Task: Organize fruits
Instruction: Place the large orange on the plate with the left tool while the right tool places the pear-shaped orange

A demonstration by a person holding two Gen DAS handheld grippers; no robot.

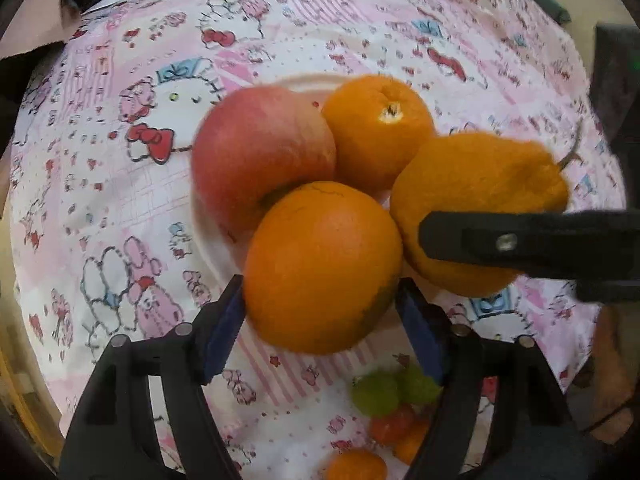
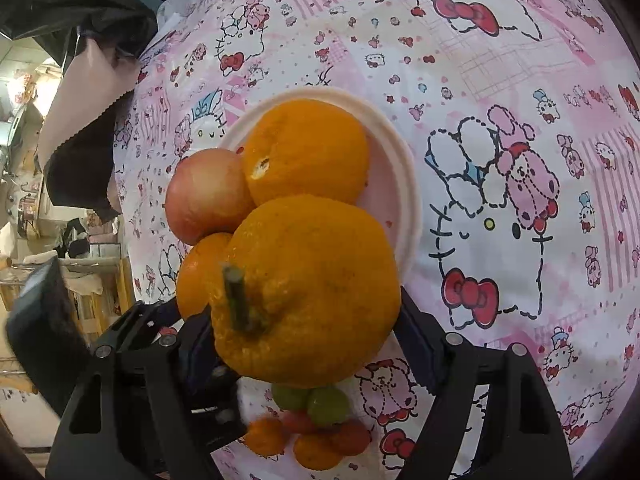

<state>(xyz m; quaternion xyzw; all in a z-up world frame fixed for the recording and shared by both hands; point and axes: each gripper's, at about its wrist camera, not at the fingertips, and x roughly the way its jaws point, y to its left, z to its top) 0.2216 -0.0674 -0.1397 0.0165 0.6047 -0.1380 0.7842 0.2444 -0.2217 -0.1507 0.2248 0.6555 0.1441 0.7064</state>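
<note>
A white plate on the pink cartoon tablecloth holds a red apple and an orange. My left gripper is shut on a smooth orange above the plate's near edge. My right gripper is shut on a bumpy stemmed tangerine beside it; one right finger crosses the left wrist view.
Small fruits lie on the cloth near me: green grapes, cherry tomatoes and small oranges. Dark clothing and room clutter sit past the table's left edge.
</note>
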